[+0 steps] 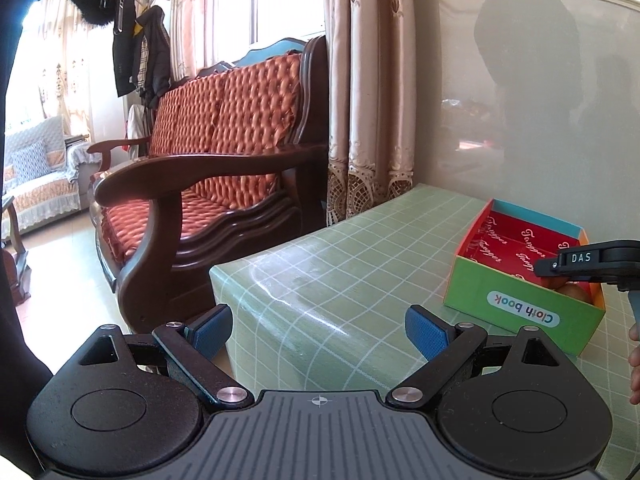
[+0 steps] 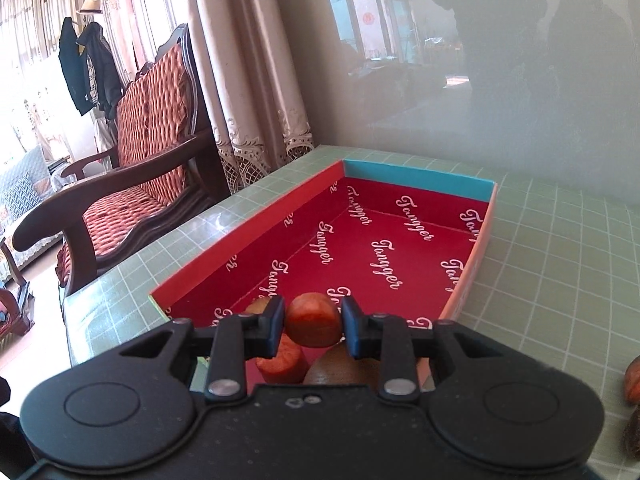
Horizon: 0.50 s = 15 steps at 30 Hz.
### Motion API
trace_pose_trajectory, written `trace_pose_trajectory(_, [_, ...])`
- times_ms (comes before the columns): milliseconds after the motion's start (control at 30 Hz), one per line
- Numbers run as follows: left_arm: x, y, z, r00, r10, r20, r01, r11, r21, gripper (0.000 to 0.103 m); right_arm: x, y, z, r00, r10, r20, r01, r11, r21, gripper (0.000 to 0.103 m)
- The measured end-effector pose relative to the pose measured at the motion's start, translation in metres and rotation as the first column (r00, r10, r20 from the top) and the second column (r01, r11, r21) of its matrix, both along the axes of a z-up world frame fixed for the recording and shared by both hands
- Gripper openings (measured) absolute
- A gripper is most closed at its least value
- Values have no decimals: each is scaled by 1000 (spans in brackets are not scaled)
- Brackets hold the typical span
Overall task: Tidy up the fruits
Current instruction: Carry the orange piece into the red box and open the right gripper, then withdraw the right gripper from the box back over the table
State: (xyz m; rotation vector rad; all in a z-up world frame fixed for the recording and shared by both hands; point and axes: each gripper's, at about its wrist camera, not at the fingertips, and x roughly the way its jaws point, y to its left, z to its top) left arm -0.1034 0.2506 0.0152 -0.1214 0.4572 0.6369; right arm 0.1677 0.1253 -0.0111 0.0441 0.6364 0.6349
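A shallow cardboard box (image 2: 400,256) with a red "Tangger" lining sits on the green checked table (image 2: 560,264). My right gripper (image 2: 313,322) is shut on an orange-red fruit (image 2: 313,320) and holds it over the box's near end. Below it in the box lie another orange-red fruit (image 2: 280,364) and a brown kiwi-like fruit (image 2: 340,368). My left gripper (image 1: 320,330) is open and empty above the table's left corner. In the left wrist view the box (image 1: 520,304) stands at the right with the right gripper (image 1: 588,266) over it.
More fruit (image 2: 634,376) lies on the table at the far right edge of the right wrist view. A wooden sofa with orange cushions (image 1: 208,168) stands left of the table. A curtain (image 1: 368,120) and a glossy wall (image 1: 520,100) lie behind.
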Motion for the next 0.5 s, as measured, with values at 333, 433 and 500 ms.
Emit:
trace_pose_trajectory(333, [6, -17, 3, 1000, -31, -3, 31, 999, 14, 93, -8, -41, 25, 998, -59, 24, 57, 996, 72, 38])
trace_pose_trajectory(433, [10, -24, 4, 999, -50, -5, 50, 999, 14, 93, -18, -65, 32, 995, -93, 46, 89, 993, 77, 37])
trace_pose_trajectory(500, [13, -31, 5, 998, -67, -8, 67, 998, 16, 93, -25, -86, 34, 990, -129, 49, 125, 989, 81, 37])
